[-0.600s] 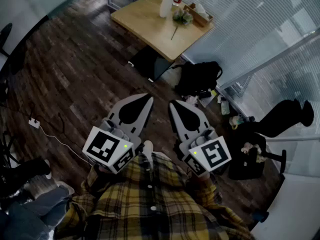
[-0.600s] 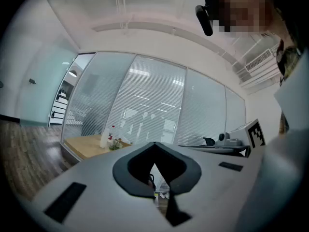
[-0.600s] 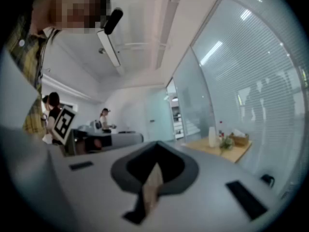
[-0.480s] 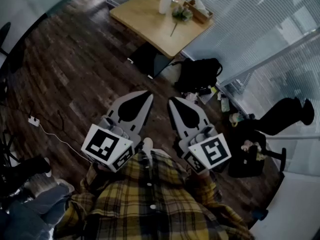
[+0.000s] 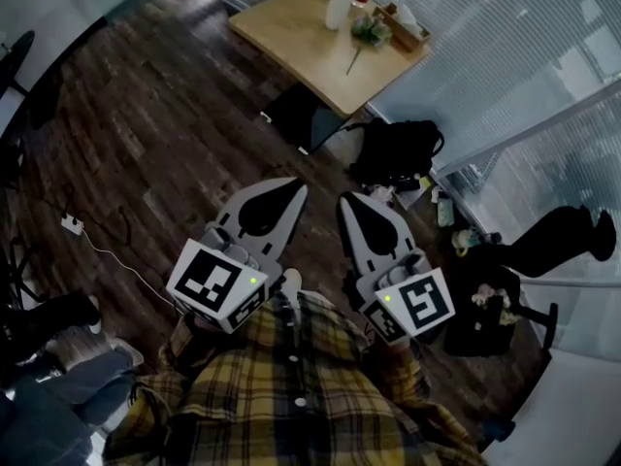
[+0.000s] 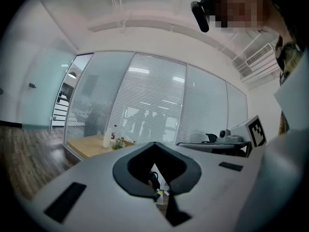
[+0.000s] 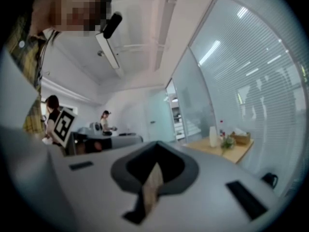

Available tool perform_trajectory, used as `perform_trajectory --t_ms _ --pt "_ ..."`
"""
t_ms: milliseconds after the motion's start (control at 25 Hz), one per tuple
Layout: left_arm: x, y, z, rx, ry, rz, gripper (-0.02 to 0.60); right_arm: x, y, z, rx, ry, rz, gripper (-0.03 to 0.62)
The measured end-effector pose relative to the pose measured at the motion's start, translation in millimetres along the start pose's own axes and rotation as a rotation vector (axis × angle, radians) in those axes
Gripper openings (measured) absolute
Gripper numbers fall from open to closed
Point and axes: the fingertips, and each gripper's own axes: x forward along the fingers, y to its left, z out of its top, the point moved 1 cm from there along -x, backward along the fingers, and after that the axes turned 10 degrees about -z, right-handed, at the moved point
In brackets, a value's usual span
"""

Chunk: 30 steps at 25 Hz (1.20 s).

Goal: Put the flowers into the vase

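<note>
Both the left hand-held gripper (image 5: pixel 294 192) and right hand-held gripper (image 5: pixel 348 203) were closed and empty at my chest, well apart from the counter (image 5: pixel 291 39), where the flowers (image 5: pixel 370 32) lay near the white vase (image 5: pixel 338 6). I judged a hurried reach could topple it.

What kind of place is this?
Probably an office: glass partition walls with blinds, a small wooden table on dark wood flooring, and a person standing at a desk.
</note>
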Motion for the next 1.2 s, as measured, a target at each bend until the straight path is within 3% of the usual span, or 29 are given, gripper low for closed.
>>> perform_trajectory --t_ms 800,1200 --pt "-10.7 -3.9 -9.9 0.014 -0.002 0.15 0.009 -11.0 -7.8 -5.9 0.004 0.006 0.116 0.012" --pt "-6.7 34.9 -1.6 0.009 -0.016 0.163 0.009 22.7 -11.7 -6.5 -0.006 0.021 0.107 0.012"
